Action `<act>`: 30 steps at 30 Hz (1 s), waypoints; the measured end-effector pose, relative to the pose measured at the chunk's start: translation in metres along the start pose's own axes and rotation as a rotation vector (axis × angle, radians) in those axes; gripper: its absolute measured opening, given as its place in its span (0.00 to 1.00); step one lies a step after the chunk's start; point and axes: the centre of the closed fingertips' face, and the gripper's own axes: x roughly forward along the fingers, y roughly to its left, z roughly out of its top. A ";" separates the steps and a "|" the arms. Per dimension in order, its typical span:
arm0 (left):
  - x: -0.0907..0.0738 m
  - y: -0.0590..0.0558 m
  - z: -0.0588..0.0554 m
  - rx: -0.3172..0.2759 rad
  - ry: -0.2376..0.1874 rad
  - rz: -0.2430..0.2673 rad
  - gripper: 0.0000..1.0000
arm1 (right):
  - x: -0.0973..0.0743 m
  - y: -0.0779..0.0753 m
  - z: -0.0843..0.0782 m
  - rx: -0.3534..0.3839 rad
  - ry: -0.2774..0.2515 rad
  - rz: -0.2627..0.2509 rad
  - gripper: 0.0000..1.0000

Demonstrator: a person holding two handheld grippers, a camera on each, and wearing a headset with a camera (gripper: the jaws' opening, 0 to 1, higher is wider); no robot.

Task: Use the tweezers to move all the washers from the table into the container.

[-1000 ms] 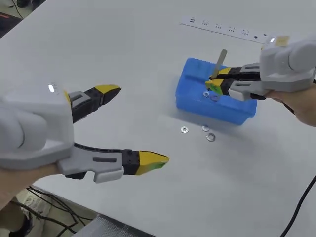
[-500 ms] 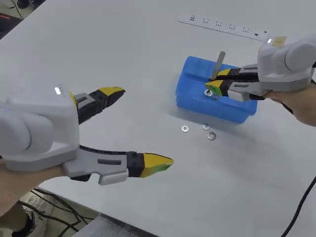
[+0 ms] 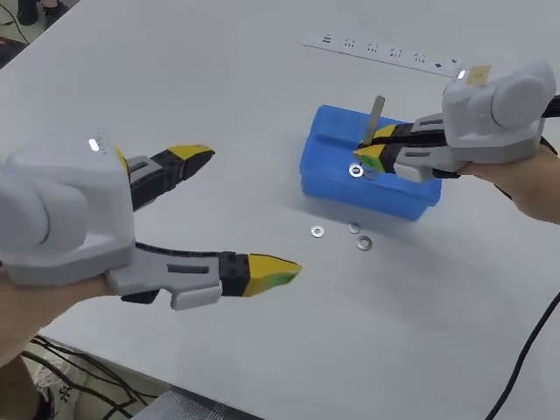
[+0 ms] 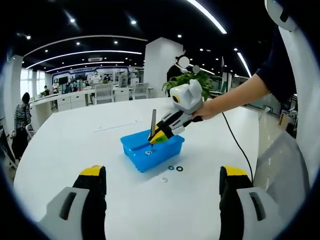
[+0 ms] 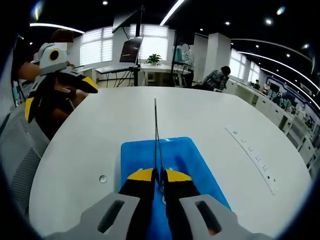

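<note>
A blue container (image 3: 385, 194) stands on the white table, with a washer (image 3: 356, 171) lying inside it. Three washers lie on the table in front of it: one (image 3: 317, 231), a second (image 3: 353, 228) and a third (image 3: 364, 243). My right gripper (image 3: 369, 157) hovers over the container, shut on the metal tweezers (image 3: 376, 115), which stick up and away from its jaws. In the right gripper view the tweezers (image 5: 155, 125) run forward over the container (image 5: 140, 160). My left gripper (image 3: 236, 214) stands open and holds nothing, well left of the container (image 4: 145, 159).
A white power strip (image 3: 385, 52) lies at the table's far side. A black cable (image 3: 525, 350) hangs at the near right. The table's near edge runs along the bottom left. People and desks stand far off in the room.
The picture has shifted slightly with the head. Both grippers keep about the same places; the right one stays shut on the tweezers over the container.
</note>
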 end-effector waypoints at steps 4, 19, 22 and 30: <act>0.011 0.009 0.009 0.035 -0.003 -0.006 0.99 | -0.004 0.002 0.002 -0.013 0.004 -0.001 0.08; 0.080 0.012 0.061 0.142 -0.038 -0.130 0.71 | -0.008 0.017 0.006 -0.094 0.019 0.018 0.08; 0.091 0.012 0.058 0.151 -0.020 -0.167 0.68 | -0.008 0.021 0.008 -0.109 0.014 0.026 0.08; 0.109 0.007 0.060 0.119 -0.024 -0.251 0.57 | -0.010 0.023 0.009 -0.125 0.008 0.035 0.08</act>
